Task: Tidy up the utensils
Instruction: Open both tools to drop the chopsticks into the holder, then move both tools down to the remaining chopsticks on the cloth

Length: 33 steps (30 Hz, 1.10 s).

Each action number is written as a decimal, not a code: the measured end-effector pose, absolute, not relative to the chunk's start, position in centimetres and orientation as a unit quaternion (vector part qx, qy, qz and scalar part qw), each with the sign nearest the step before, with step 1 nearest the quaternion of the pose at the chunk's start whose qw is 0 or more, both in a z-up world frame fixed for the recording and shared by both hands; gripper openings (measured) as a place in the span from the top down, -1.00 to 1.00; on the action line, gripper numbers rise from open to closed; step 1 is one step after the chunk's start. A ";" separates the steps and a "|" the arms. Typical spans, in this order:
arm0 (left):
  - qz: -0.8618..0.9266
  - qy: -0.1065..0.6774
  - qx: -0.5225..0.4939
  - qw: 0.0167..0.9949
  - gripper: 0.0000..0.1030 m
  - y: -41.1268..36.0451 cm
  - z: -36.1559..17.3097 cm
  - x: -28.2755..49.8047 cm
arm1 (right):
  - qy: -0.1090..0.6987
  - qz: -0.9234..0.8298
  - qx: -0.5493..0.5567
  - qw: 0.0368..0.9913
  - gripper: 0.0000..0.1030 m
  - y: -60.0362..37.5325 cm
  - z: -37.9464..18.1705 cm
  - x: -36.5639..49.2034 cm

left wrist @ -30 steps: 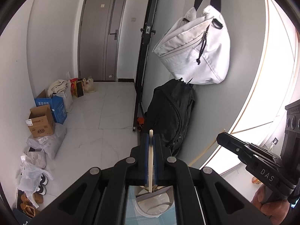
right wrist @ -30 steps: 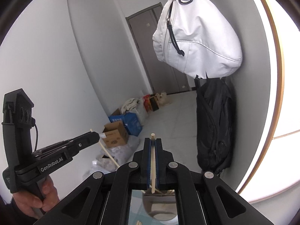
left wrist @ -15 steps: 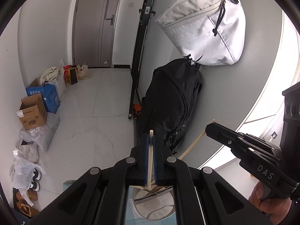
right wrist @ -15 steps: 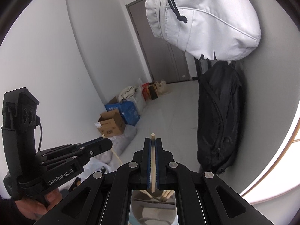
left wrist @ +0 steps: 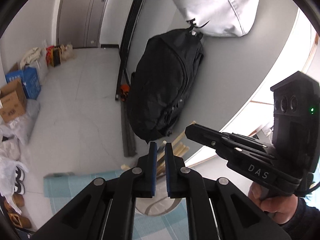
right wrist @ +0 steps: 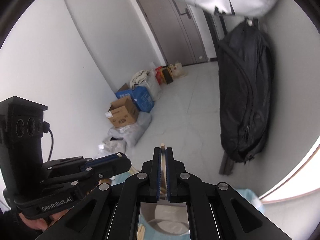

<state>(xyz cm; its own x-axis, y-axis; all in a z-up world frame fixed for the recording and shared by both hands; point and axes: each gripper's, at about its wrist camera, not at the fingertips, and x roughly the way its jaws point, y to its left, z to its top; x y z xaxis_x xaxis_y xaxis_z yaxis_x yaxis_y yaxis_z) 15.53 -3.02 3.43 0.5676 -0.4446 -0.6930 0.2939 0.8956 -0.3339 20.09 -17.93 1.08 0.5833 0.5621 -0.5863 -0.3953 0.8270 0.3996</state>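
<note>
My left gripper (left wrist: 159, 147) is open a little, with nothing pinched between its blue pads. Several pale wooden chopsticks (left wrist: 179, 150) stand just beyond it, in a white cup (left wrist: 158, 210) on the blue checked mat (left wrist: 80, 182). My right gripper (right wrist: 163, 152) is shut on one wooden chopstick (right wrist: 163, 160), held upright above the cup (right wrist: 168, 227). The right gripper also shows in the left wrist view (left wrist: 192, 131), beside the chopsticks. The left gripper shows low on the left of the right wrist view (right wrist: 120, 158).
A black backpack (left wrist: 166, 84) and a white bag (left wrist: 216, 6) hang on the grey wall. Cardboard boxes (right wrist: 123, 112), bags and shoes line the far wall of the tiled floor. A grey door (right wrist: 172, 24) is at the back.
My left gripper has opened and let go of its chopstick, which now stands with the others in the cup. Both grippers have tilted down toward the cup. The right still holds its chopstick.
</note>
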 end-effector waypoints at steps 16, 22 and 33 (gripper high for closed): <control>-0.164 0.388 -0.114 0.900 0.05 -0.3 5.2 12.6 | 0.335 0.270 0.168 0.887 0.19 -21.1 2.1 15.8; -0.143 0.364 -0.103 0.915 -0.11 -0.2 6.5 10.7 | 0.303 0.264 0.151 0.903 0.03 -20.7 4.3 13.1; -0.109 0.310 -0.069 0.942 -0.35 -0.6 8.9 6.0 | 0.255 0.272 0.145 0.917 -0.26 -20.3 6.6 8.1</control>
<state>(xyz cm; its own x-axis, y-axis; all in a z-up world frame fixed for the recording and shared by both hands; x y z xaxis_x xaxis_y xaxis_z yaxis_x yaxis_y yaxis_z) 5.98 -0.64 8.92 0.7841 -0.2475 -0.5691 0.1625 0.9669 -0.1966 8.06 -20.30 6.57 0.7224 0.5718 -0.3889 -0.4239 0.8105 0.4042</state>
